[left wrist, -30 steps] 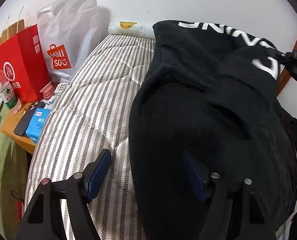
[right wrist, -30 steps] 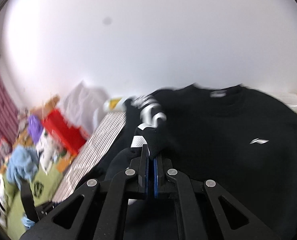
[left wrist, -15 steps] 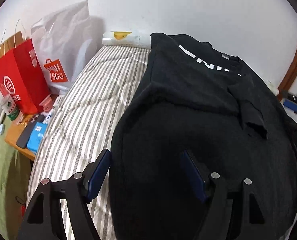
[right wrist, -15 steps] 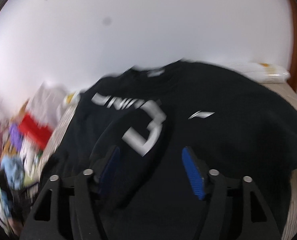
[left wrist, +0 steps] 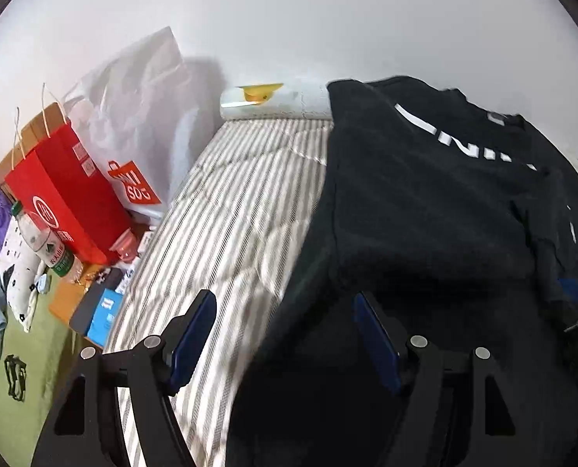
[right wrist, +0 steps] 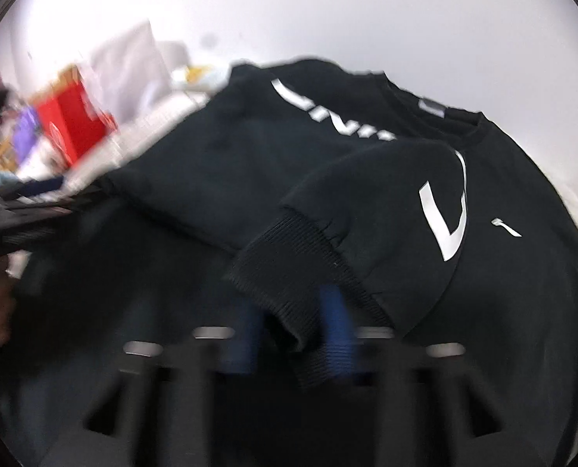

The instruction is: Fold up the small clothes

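A black sweatshirt [left wrist: 425,202] with white lettering lies spread on the striped mattress [left wrist: 242,202], one sleeve folded across its chest. My left gripper [left wrist: 283,299] hovers over the garment's left edge. Its jaws are closing but still wide: one pad is above the mattress and the other above the fabric, and neither presses. In the blurred right wrist view, my right gripper [right wrist: 289,311] points down at the sweatshirt [right wrist: 211,179]. Its blue pads are closing onto the ribbed sleeve cuff [right wrist: 289,272] between them.
Left of the bed stand a red paper bag [left wrist: 67,202] and a white shopping bag [left wrist: 141,116]. A plastic bottle [left wrist: 47,245] and a blue box [left wrist: 104,311] sit on a low wooden stand. A white roll [left wrist: 261,101] lies against the wall.
The right gripper let go of the lifted sleeve, opened wide, dropped down, and has closed in on the cuff. The sleeve now lies across the chest. The left gripper's view shifted along the garment's edge.
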